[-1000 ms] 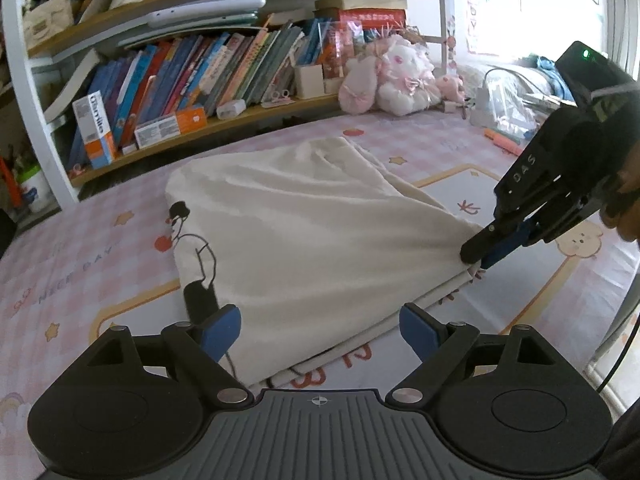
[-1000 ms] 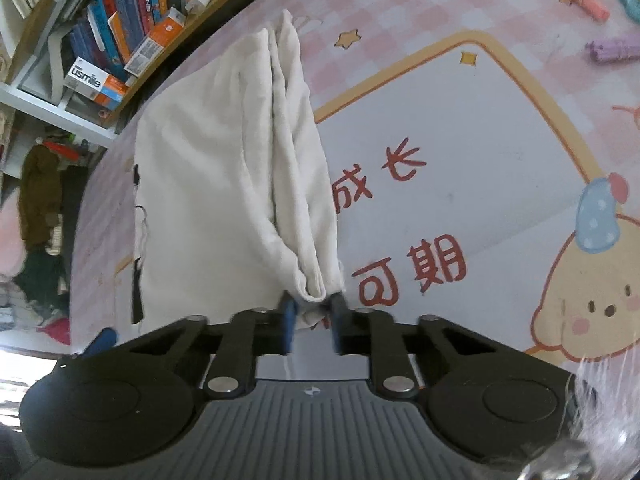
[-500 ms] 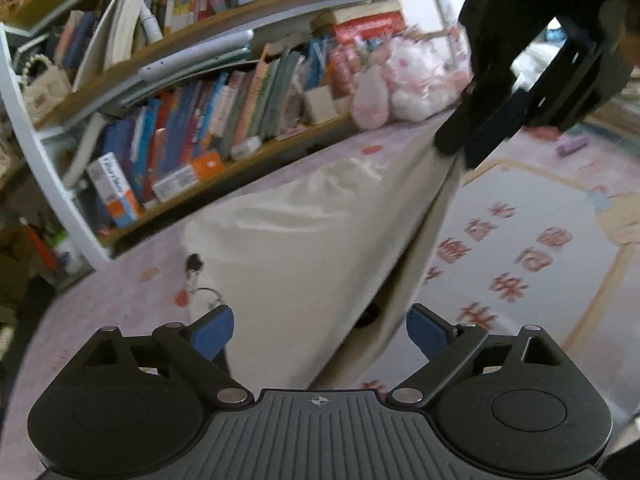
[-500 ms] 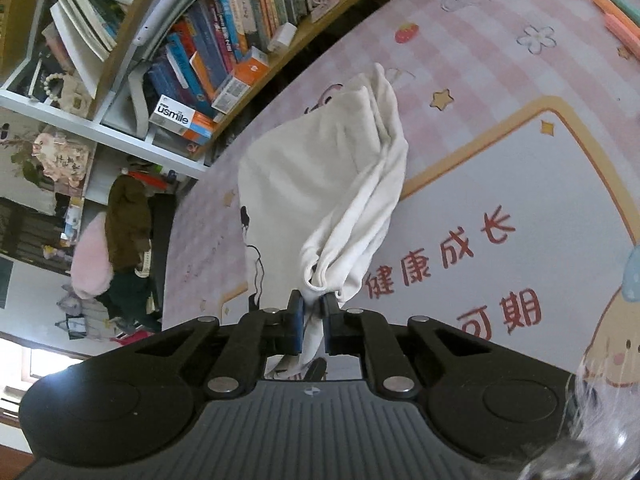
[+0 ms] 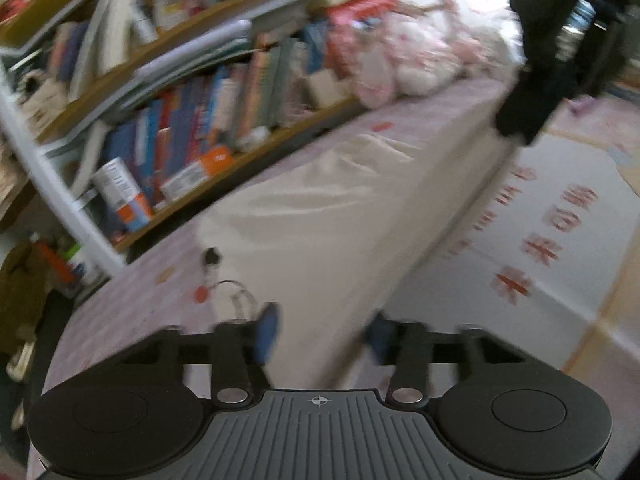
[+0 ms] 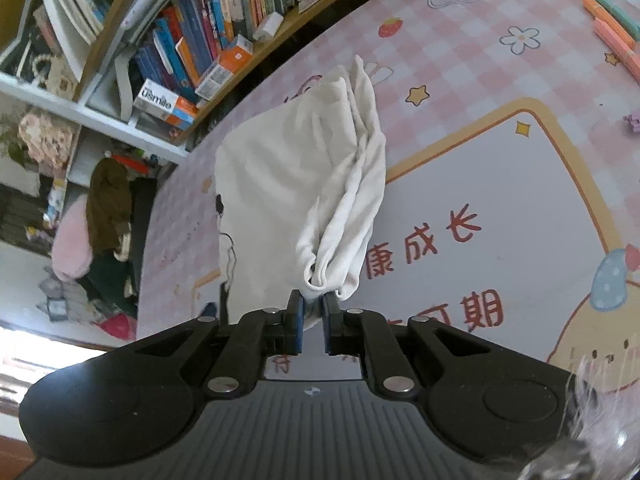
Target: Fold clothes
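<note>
Cream shirt [image 6: 304,168] lay bunched, one corner lifted off the bench [image 6: 500,184]. Right claw [image 6: 312,316] clamped that corner; left claw [image 5: 320,332] closing around the near edge.

Whole left wrist view smeared by motion blur: book spines on the bookshelf [image 5: 224,120] unreadable, plush toys [image 5: 404,68] only pink and white shapes, red characters on the mat [image 5: 560,220] illegible. Cannot tell whether blurred fingertips [image 5: 267,330] of the left gripper [image 5: 320,334] already press the white garment [image 5: 328,216]. Right gripper [image 5: 532,92] cut off by the top edge, tips lost in dark blur.
</note>
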`<state>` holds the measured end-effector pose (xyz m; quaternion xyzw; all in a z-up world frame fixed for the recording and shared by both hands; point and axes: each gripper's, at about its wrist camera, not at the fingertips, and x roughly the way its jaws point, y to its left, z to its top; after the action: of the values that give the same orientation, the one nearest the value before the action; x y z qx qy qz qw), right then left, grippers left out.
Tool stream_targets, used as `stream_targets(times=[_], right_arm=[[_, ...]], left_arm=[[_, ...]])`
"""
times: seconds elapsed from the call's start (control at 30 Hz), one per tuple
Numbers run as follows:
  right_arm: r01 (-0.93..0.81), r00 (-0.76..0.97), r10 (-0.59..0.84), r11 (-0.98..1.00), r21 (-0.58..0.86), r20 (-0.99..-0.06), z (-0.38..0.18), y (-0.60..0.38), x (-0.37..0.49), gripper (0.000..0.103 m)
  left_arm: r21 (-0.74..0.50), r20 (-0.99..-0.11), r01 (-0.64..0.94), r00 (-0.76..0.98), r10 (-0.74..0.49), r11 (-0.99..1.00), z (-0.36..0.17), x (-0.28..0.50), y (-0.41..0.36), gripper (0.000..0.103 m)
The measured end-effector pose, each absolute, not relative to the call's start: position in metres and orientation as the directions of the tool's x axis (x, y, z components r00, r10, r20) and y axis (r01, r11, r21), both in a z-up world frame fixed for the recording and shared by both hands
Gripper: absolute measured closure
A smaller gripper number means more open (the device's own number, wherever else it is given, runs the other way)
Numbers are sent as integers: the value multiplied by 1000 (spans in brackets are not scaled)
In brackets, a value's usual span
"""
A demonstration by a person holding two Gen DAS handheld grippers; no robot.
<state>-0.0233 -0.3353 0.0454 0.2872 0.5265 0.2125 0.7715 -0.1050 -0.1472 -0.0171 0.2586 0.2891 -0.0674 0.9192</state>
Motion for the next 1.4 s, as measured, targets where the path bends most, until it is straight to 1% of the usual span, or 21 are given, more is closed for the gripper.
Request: stream_targets(times=[0.07,0.17,0.2,0.23,0.27,0.3,0.33,0.4,0.43,0.5,0.6,0.73,0.9,0.93,0.97,1.0,1.03,1.1,1.13,1.2,1.4], right_arm=[[-57,353,604,776,628,-714,45,-332,-25,92],[-137,371,531,843,520,-762,47,-326,-30,77],[-182,384,502,864,470,-775,50,-323,-32,70],[-239,400,474,880,410,-784,53,-320,-36,63],[-300,418,445,891,342,-792,56,-316,-39,59],[-366,437,417,892,266,-797,58,-310,-44,52],[-432,455,391,883,185,-800,59,-304,-49,43],[-584,483,359,811,12,-799,58,-287,-63,33],[-660,491,354,747,-75,-796,56,-278,-72,32],[-759,503,355,618,-206,-788,49,-261,-89,29],[-829,515,378,447,-336,-770,35,-240,-108,28],[-837,541,384,337,-432,-748,12,-218,-115,28],[-748,663,307,228,-623,-683,-20,-200,-111,32],[-727,684,287,203,-656,-670,-25,-199,-109,39],[-707,704,262,174,-686,-660,-29,-198,-108,47],[-691,719,246,152,-706,-650,-31,-198,-107,69],[-681,727,239,139,-719,-643,-31,-198,-105,77],[-675,734,244,155,-722,-634,-23,-198,-102,86],[-668,740,252,169,-724,-624,-16,-197,-102,89],[-656,750,265,179,-733,-606,-5,-194,-101,89],[-660,748,264,195,-726,-609,9,-198,-94,89]], left_arm=[[440,-577,306,817,4,844,-18,-106,-153,84],[425,-585,326,811,-19,845,-16,-107,-156,84],[416,-590,331,807,-26,847,-15,-106,-155,84],[408,-596,338,802,-33,848,-14,-105,-154,84],[400,-603,345,797,-40,849,-14,-104,-153,84],[391,-609,351,792,-47,850,-14,-103,-152,84],[383,-614,356,788,-54,852,-13,-103,-151,84],[362,-621,357,781,-63,861,-11,-100,-148,82],[351,-625,357,778,-68,866,-10,-99,-146,81],[332,-631,357,772,-76,873,-9,-97,-144,80],[312,-637,357,766,-85,881,-8,-94,-141,80],[294,-644,354,760,-90,888,-8,-93,-139,80],[293,-644,348,760,-86,890,-9,-94,-139,79],[298,-644,348,761,-82,889,-10,-95,-139,79],[305,-645,350,760,-78,886,-11,-96,-140,78],[315,-648,356,758,-74,880,-12,-98,-141,77],[328,-650,360,757,-68,873,-14,-100,-142,77],[360,-647,365,761,-52,859,-16,-105,-143,77],[377,-644,364,764,-42,851,-16,-108,-142,77],[410,-636,360,771,-20,838,-18,-113,-140,77],[509,-619,338,782,64,791,-21,-123,-122,77]])
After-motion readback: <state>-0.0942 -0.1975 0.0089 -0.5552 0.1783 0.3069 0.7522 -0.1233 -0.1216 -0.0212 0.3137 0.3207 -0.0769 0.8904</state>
